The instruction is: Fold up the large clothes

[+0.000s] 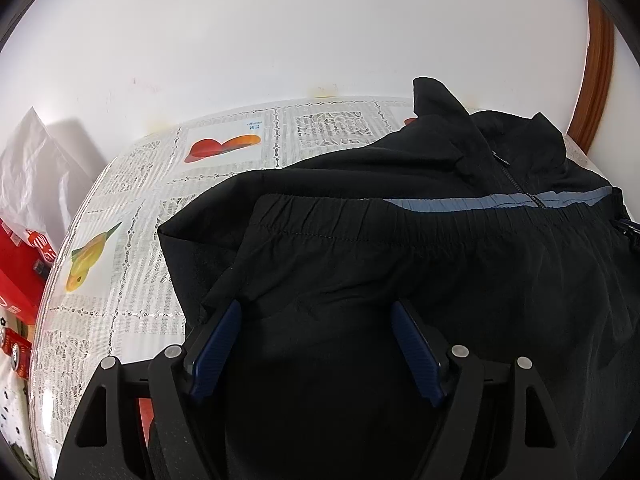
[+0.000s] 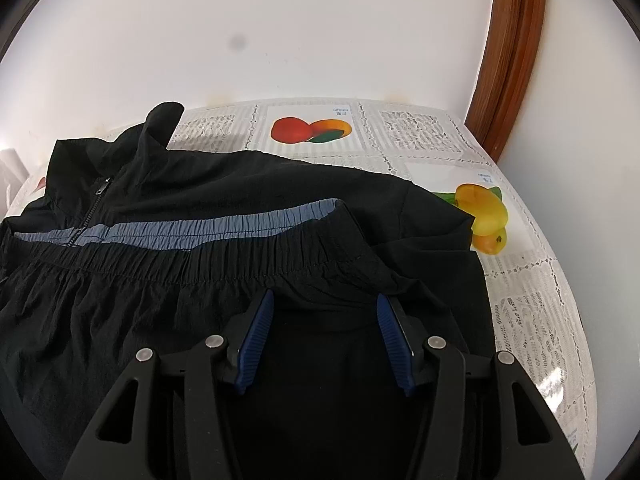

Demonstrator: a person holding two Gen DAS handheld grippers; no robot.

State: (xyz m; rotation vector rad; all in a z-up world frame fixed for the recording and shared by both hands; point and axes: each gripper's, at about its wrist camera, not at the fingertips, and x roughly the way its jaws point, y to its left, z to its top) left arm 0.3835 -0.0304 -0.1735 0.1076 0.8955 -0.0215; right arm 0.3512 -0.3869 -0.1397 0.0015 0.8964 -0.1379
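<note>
Hovering with both jaws open over the black jacket [image 1: 400,264] on the desk [image 1: 132,216], judging it light, soft, slippery, best pinched along its gathered hem [image 2: 240,256].

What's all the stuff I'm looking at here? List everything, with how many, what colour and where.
jacket: one, black with a grey-blue stripe, zipped, hem folded up over its chest, on the table
tablecloth: one, white lace with fruit pictures, covering the table
wall: white, behind the table
wood frame: one, brown, far right
red box: one, left of the table
white bag: one, above the box
left gripper: black, blue pads, jaws apart over the jacket
right gripper: same, jaws apart over the jacket
</note>
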